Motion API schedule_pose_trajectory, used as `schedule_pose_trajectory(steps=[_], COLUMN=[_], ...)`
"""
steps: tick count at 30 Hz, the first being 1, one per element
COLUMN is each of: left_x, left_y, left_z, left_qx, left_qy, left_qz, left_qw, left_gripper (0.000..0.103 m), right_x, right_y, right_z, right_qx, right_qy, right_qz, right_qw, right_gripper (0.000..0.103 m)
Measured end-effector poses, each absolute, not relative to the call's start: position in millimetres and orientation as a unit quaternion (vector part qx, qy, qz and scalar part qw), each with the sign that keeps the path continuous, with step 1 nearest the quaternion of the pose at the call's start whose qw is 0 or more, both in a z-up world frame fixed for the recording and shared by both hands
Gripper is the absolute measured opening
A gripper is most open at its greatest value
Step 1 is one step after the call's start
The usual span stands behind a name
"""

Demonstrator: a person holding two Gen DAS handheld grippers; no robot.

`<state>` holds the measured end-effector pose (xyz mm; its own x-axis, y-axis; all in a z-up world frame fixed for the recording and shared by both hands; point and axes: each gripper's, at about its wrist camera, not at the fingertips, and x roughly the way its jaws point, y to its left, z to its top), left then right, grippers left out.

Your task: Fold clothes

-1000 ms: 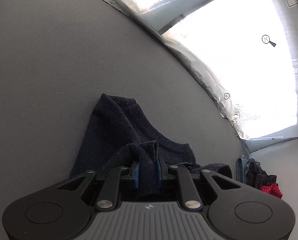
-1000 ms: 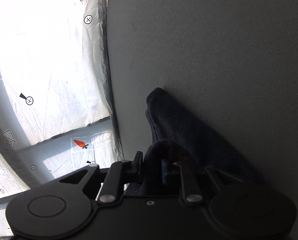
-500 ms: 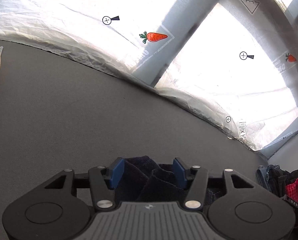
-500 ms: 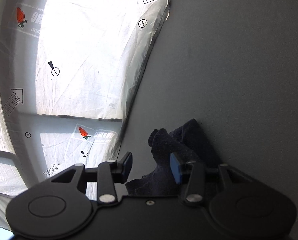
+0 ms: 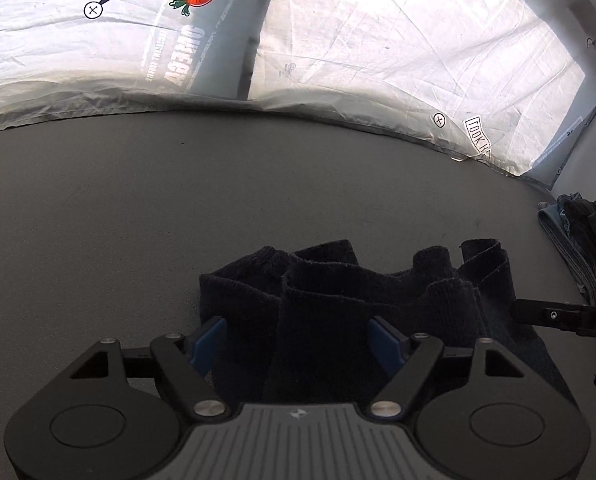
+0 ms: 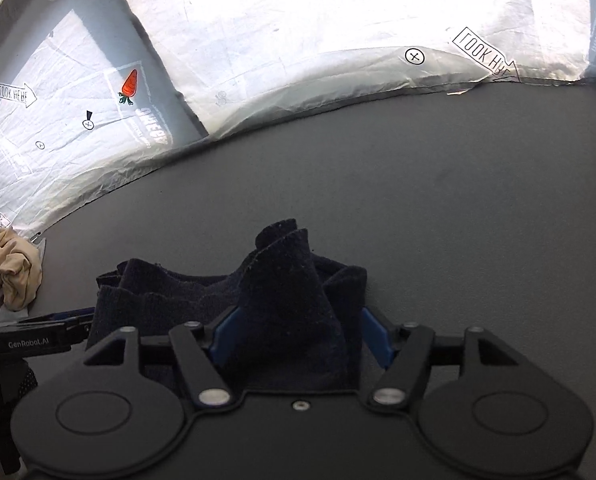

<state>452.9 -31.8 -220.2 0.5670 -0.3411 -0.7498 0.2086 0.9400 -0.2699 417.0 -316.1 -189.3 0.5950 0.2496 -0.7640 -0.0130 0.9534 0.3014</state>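
2 wrist fisheyes look steeply down, close over the gray tabletop [image 5: 178, 208], toward 12 o'clock; both share the dark garment [image 5: 337, 300] [image 6: 282, 292], each glimpsing the other's tongs at its edge.

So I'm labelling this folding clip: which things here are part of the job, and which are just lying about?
In the job:
- dark knitted garment
- left tongs, open astride it
- right tongs, open astride it

Lying about:
- beige crumpled cloth
- pile of clothes at the table's edge
- printed plastic sheet
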Motion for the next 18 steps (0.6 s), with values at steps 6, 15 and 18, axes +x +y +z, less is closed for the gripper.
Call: schedule_pose_trajectory(steps=[6, 15, 18], left_x=[455, 466, 470], left_y=[-25, -16, -15], left_z=[-199, -197, -225], left_qx=[-0.105, -0.094, -0.112], left_qy=[0.399, 0.418, 0.463], left_qz=[-0.143, -0.080, -0.048], left_qw=[0.900, 0.900, 0.878], left_gripper=[0.008, 0.010, 0.024], right_x=[415, 417, 422], right_y=[-319, -323, -318], right_z=[-176, -183, -207], right_qx=[0.145, 0.157, 0.153], right_qy=[0.410, 0.406, 0.452], right_qz=[0.085, 0.028, 0.001], right_qw=[0.896, 0.900, 0.879], right_gripper=[0.008, 0.011, 0.024])
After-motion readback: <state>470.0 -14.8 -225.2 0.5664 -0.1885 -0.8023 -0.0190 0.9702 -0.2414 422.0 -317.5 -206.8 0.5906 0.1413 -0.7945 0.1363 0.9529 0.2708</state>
